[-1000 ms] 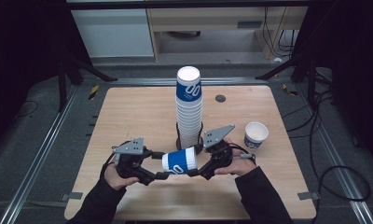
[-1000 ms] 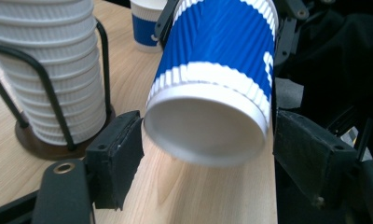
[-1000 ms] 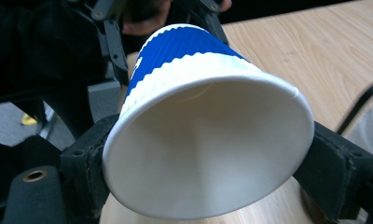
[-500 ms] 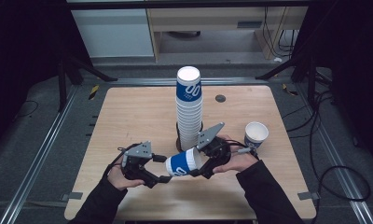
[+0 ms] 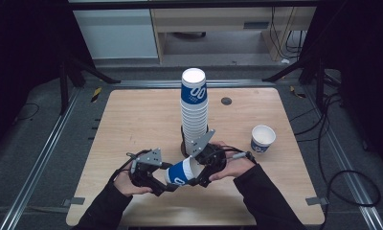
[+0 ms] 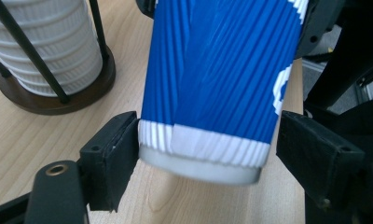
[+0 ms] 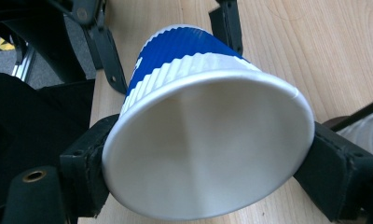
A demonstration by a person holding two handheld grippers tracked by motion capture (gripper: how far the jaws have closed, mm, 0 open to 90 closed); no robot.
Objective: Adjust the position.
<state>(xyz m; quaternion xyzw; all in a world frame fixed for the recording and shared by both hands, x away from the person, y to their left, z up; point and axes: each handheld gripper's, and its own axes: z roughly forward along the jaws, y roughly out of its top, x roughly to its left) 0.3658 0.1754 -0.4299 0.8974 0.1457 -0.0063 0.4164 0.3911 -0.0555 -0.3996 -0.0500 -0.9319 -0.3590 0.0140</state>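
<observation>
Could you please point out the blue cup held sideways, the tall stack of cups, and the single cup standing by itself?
Blue cup (image 5: 180,173), high view, on its blue ribbed side.
Stack of cups (image 5: 195,111), high view, on the white ribbed rims midway up.
Single cup (image 5: 263,135), high view, on its white inside near the rim.

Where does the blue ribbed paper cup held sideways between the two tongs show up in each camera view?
High view: blue ribbed paper cup lies low centre, between both hands.
Left gripper view: its base end sits top centre, between the jaws.
Right gripper view: its open white mouth sits at the centre.
Shared landmark: the tall stack of white cups.
</observation>
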